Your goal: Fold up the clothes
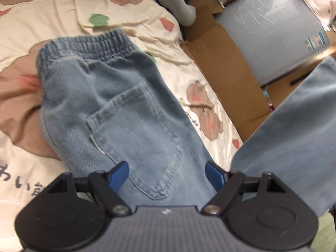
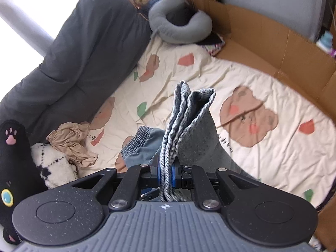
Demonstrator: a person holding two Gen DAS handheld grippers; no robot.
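Jeans (image 1: 130, 105) are showing faded light-blue denim with paler stitching. Bedsheet (image 2: 262, 79) is presenting cream ground printed with brown bears and red and green patches. Quilt (image 2: 84, 48) is appearing dark grey. Neck pillow (image 2: 178, 29) is reading mid-grey. Cardboard (image 2: 273, 48) is showing brown. Crumpled garment (image 2: 71, 142) is appearing tan.

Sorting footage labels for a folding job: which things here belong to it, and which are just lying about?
In the job:
light blue denim jeans
right gripper, shut on their hems
left gripper, open

Lying about:
grey U-shaped neck pillow
crumpled beige garment
black cat-paw plush
brown cardboard
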